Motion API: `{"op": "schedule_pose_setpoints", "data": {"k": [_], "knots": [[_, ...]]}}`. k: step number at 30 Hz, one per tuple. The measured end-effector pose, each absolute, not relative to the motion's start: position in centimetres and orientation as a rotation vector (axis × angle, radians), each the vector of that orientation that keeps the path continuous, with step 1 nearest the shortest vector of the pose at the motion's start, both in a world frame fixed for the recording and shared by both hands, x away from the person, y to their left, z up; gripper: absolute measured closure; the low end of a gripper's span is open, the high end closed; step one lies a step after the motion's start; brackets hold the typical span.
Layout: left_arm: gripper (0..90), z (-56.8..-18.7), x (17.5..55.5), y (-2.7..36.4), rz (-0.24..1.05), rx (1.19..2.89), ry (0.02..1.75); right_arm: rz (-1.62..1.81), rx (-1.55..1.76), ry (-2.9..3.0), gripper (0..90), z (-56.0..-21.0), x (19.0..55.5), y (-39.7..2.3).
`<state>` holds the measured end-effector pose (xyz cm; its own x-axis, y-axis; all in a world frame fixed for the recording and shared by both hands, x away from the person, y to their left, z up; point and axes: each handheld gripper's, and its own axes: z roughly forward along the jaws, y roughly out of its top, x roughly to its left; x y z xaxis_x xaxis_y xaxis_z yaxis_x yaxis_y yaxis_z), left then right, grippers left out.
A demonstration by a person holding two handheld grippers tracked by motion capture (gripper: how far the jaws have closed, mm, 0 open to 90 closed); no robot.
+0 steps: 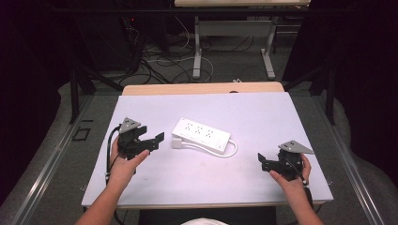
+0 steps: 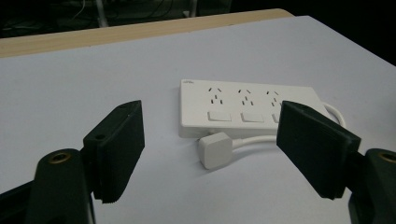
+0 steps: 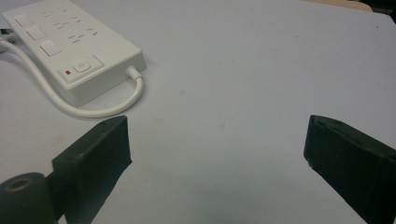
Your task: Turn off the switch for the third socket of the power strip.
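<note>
High view: both tools, left and right, wide open, empty, flanking power strip.

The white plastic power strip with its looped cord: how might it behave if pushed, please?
The white plastic power strip looks rigid and flat, so it would probably slide on the smooth white table without tipping. Its thin white cord seems floppy and would likely trail, dragging the white plug.
</note>
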<state>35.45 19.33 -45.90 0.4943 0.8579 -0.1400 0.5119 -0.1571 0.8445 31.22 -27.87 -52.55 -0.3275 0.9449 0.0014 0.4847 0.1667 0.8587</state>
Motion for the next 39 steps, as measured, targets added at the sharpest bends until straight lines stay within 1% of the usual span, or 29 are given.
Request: {"op": "schedule_pose_setpoints", "data": {"k": [15, 18, 29, 39], "knots": [[24.7, -45.1, 37.4, 17.6, 0.502, 1.854, 1.142, 1.085, 1.361, 1.899, 6.8, -52.5, 31.2, -27.9], [26.1, -45.1, 37.8, 17.3, 0.51, 1.859, 1.143, 1.085, 1.352, 1.901, 6.9, -52.6, 31.3, -27.9], [27.3, -45.0, 39.1, 16.1, 0.494, 1.864, 1.172, 1.091, 1.368, 1.903, 7.1, -52.6, 31.3, -27.8], [30.8, -45.5, 40.0, 14.6, 0.46, 1.865, 1.185, 1.096, 1.374, 1.905, 7.2, -52.7, 31.3, -27.9]]}}
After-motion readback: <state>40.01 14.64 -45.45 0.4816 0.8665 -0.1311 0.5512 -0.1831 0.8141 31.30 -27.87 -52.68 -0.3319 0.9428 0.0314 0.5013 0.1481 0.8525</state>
